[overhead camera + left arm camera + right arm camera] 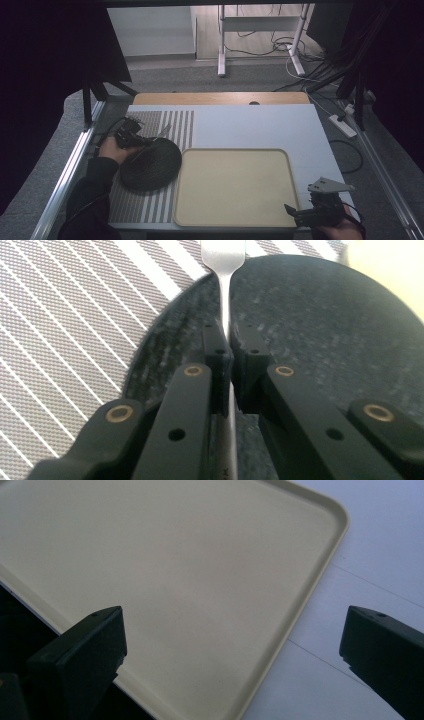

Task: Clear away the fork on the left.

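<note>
My left gripper [141,140] [227,342] is shut on the thin handle of a silver fork [223,262], which sticks out past the jaws over the far rim of a black round plate [320,330]. In the high view the plate [150,165] lies on a striped placemat [145,200] at the table's left, and the fork [162,131] points up and to the right. By the near right corner of a beige tray [235,187] [175,570], my right gripper [296,210] [232,625] stands open with nothing between its jaws.
The striped placemat [65,315] lies under the plate. Bare white tabletop [260,125] [370,555] lies beyond and to the right of the tray. A wooden strip [220,98] runs along the far table edge, with cables and a stand on the floor behind.
</note>
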